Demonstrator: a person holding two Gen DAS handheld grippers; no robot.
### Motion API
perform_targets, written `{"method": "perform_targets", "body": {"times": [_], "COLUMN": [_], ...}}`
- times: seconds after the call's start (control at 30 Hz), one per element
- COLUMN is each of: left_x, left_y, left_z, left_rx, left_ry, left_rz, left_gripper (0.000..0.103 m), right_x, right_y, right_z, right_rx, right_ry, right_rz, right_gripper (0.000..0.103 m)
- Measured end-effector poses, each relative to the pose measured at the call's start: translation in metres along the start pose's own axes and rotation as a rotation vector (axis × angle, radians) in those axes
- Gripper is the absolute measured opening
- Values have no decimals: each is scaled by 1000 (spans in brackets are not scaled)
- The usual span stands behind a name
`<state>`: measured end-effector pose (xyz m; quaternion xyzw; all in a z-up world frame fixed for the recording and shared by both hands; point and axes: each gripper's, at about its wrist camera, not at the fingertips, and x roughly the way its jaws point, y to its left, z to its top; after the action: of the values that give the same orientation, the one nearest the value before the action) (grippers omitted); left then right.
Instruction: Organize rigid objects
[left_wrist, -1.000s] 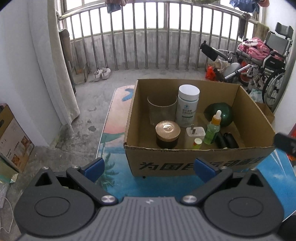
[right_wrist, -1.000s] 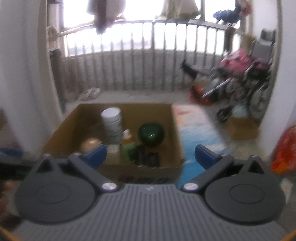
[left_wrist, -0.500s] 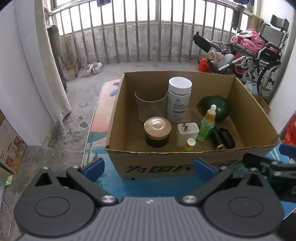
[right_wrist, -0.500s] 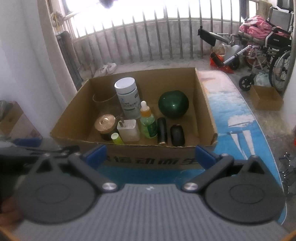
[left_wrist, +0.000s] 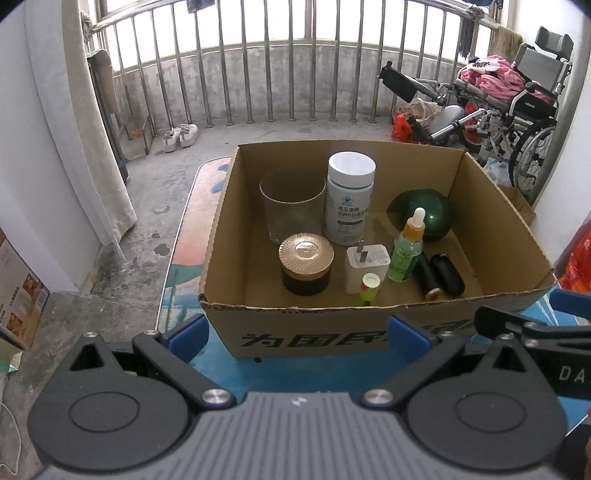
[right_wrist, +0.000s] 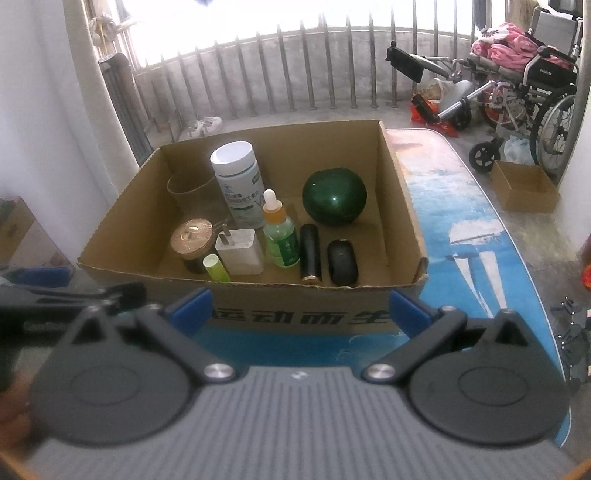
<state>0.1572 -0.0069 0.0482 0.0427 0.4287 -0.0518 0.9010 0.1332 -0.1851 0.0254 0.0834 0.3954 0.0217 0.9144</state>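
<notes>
The rigid objects were all sat inside the cardboard box (left_wrist: 491, 206), straight ahead of both grippers. The left gripper (left_wrist: 299, 328) and right gripper (right_wrist: 301, 308) were held spread wide, nothing pinched, neither clearly nearer the upright dropper bottle (right_wrist: 281, 236).

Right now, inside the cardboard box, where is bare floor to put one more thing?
Free: the strip between the box's left wall and the gold-lid jar, and the right side past the black case. The middle is crowded around the charger and the dropper bottle.
</notes>
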Motion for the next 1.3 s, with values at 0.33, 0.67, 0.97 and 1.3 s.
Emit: {"method": "perform_targets", "body": {"times": [0.33,0.67,0.97,1.3], "left_x": [0,0,0,0], "left_y": [0,0,0,0], "left_z": [0,0,0,1], "left_rx": [0,0,0,0], "left_ry": [0,-1,-1,-1], "left_rz": [-1,0,0,0], "left_gripper": [103,103,103,103], "right_x": [-1,-3,-5,-5], "right_y": [-1,0,1,1], "right_z": [0,1,1,2], "right_rx": [-3,-6,-7,-8], "right_ry": [-3,-5,-8,-9], "right_rz": [-3,-7,-9,-9], "right_gripper": [102,102,102,102]}}
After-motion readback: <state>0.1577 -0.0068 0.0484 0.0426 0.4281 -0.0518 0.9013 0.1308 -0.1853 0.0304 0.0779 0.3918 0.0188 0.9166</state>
